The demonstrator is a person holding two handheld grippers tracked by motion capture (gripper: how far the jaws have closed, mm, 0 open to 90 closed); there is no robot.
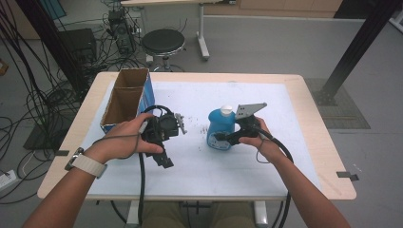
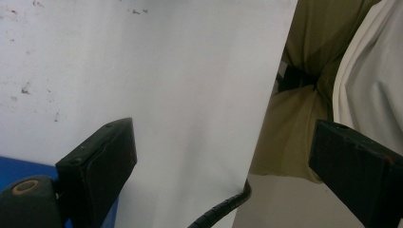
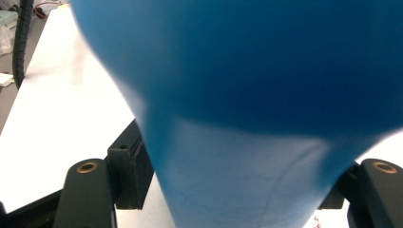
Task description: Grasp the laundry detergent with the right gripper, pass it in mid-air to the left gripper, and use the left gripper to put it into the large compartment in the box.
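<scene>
The blue bottle (image 1: 220,129) (white-capped, upright) is seen standing on the white mat (image 1: 285,142) right of the table's middle, and its lower body is clasped between the jaws of the right gripper (image 1: 223,138), as the right gripper view confirms (image 3: 247,142). The left gripper (image 1: 164,159) is held just beside the cardboard box (image 1: 124,100), its jaws spread wide over bare mat with nothing between them (image 2: 218,161).

Overhead forward-down view; gripper views close, both probably on the white table (image 1: 199,95) top.
</scene>
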